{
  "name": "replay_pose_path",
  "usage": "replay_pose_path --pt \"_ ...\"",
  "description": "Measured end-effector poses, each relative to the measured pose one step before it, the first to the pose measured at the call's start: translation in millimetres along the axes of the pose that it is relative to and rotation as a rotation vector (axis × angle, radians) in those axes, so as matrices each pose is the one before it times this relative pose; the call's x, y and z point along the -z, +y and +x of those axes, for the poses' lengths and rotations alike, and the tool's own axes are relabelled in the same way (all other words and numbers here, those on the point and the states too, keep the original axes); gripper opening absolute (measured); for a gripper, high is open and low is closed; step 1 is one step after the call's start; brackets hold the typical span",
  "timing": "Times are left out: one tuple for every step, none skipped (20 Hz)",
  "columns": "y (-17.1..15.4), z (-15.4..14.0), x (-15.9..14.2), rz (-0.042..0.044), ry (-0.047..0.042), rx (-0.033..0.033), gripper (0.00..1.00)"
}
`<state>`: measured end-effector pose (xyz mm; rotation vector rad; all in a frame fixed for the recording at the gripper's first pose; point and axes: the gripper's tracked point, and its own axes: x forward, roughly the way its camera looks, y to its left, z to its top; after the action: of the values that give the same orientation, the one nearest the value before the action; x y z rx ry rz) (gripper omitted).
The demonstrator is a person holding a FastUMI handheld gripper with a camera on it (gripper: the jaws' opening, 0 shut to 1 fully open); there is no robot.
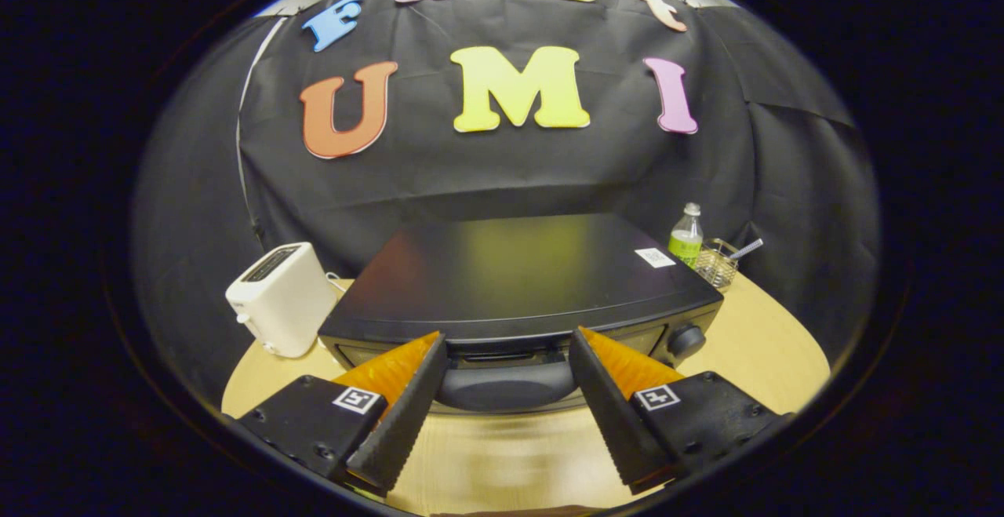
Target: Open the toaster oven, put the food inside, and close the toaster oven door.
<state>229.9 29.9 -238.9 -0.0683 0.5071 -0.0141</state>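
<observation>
The hand-held gripper (508, 352) was spread wide and held nothing; its fingers pointed toward 12 o'clock, one to each side of the door handle (506, 385). The toaster oven (518, 278) sat on the pale wooden surface (753, 344) just ahead of the fingertips, its door closed. The handle, a dark, rounded bar across the top of the door, lay between the fingers without visible contact.

The oven appeared to be a rigid metal box, probably heavy enough to stay put under a gentle pull. The glossy top looked slippery and offered no grip. The handle was judged the proper point of hold: stiff, curved and wide enough for both fingers to close over or hook behind. The door likely hinged at its lower edge, so the pull should arc outward and down.

A control knob (686, 340) sat at 3 o'clock of the handle. A white toaster (282, 297) stood at 9 o'clock of the oven; a bottle (686, 236) and a wire basket (715, 266) stood at 2 o'clock.
</observation>
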Motion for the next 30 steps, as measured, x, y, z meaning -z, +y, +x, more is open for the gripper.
replay_pose_path --pt "-0.07 -1.67 1.31 -0.02881 -0.01152 0.00214 1.00" --pt "-0.35 -2.58 1.09 -0.02160 -0.00775 0.00071 1.00" --pt "0.30 -0.52 1.66 -0.00088 -0.00341 -0.00065 1.00" --pt "-0.50 -2.76 2.03 0.01225 0.00366 -0.00295 1.00" --pt "-2.33 -5.05 3.86 0.01256 0.00332 -0.00364 1.00" --pt "-0.73 -5.58 3.70 -0.00447 0.00358 -0.00268 1.00" --pt "0.37 -7.04 8.17 -0.00816 0.00033 -0.00323 1.00" --pt "-0.60 -5.17 5.44 -0.00252 0.00075 -0.00392 1.00" --pt "0.36 -3.75 4.50 0.00749 0.00251 -0.00523 1.00" --pt "-0.23 -4.15 4.50 0.01243 -0.00025 -0.00636 1.00" --pt "-0.53 -3.24 7.54 0.00640 0.00165 -0.00575 1.00" --pt "-0.10 -4.65 7.22 0.00115 0.00005 -0.00340 1.00" --pt "-0.59 -5.68 10.49 -0.00340 0.00533 -0.00539 1.00" --pt "-0.94 -4.90 9.07 0.01464 0.00983 -0.00228 1.00" --pt "-0.79 -3.68 11.24 0.01228 0.01976 -0.00225 1.00" --pt "-0.76 -2.61 8.57 0.01154 0.00730 0.00264 1.00" --pt "-2.14 -2.60 8.51 -0.00019 0.01036 0.00339 1.00" --pt "-0.29 -1.95 5.61 -0.00466 -0.00341 0.00353 1.00" --pt "0.62 0.56 5.70 -0.01269 0.00024 0.00327 1.00" --pt "-0.06 -0.42 5.29 -0.00603 0.00354 0.00221 1.00" --pt "-0.14 -0.03 9.62 0.00286 0.01795 0.00314 1.00" --pt "-1.03 -0.80 9.26 0.00488 0.02542 0.00240 1.00" --pt "-1.66 -0.26 10.64 0.00977 0.02808 0.00490 1.00" --pt "-0.92 0.89 7.83 0.00864 0.02658 0.00268 1.00" --pt "0.47 0.83 7.04 0.00776 0.01868 0.00109 1.00" --pt "0.45 0.52 4.38 0.00127 0.01628 -0.00091 1.00" --pt "2.75 -0.40 4.46 0.00601 0.01445 -0.02112 1.00" --pt "2.55 -2.29 3.12 0.00230 0.02261 -0.01386 1.00" --pt "-0.23 -4.89 1.09 -0.01004 0.01183 0.00163 1.00" --pt "1.40 -6.02 -3.34 -0.01363 -0.00574 -0.01065 1.00"
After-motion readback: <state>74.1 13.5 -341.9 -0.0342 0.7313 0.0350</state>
